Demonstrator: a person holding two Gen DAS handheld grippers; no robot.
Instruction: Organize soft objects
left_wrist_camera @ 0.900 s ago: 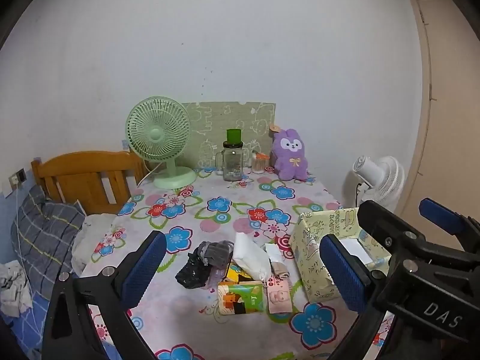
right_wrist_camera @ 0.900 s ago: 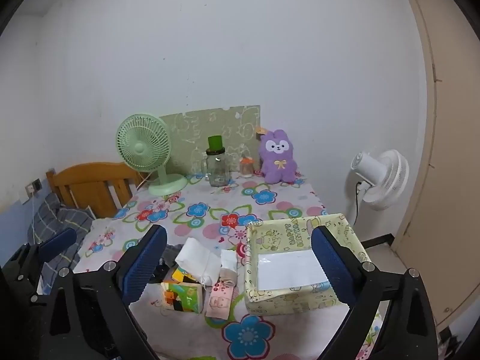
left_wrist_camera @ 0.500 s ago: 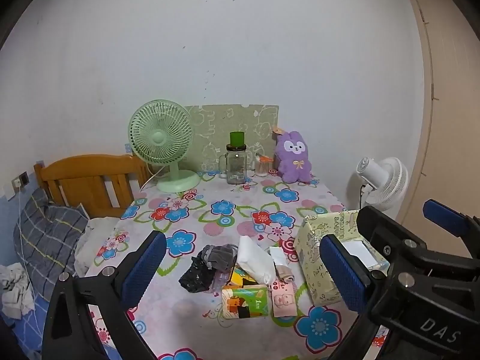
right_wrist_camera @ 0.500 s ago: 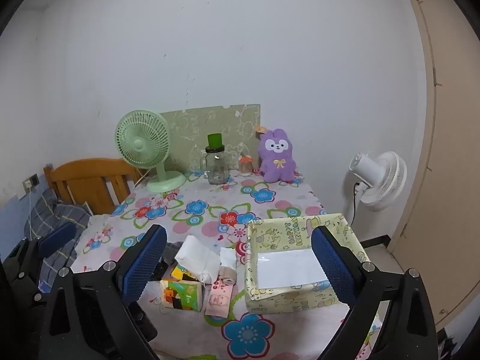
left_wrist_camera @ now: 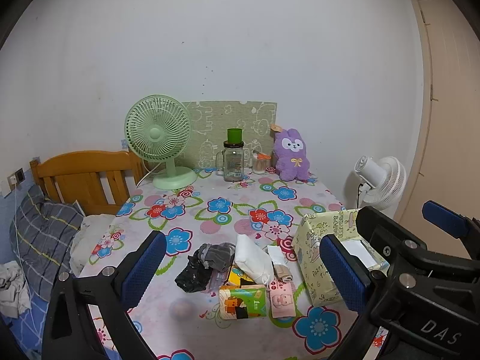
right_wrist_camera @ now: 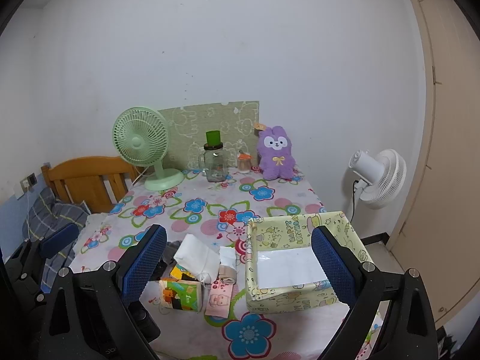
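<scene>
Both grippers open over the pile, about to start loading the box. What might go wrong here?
The soft items overlap: the white pouch lies across the tissue packs, so one pinch may drag its neighbours. The right gripper sits close beside the left gripper, so they could collide. The open box looks light and might slide if bumped.

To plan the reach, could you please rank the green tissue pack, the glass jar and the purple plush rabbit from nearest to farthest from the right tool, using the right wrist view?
1. Green tissue pack: near table edge, by the right tool's left finger.
2. Glass jar: far end, centre.
3. Purple plush rabbit: far end against the wall, right of the jar; only slightly farther.
</scene>
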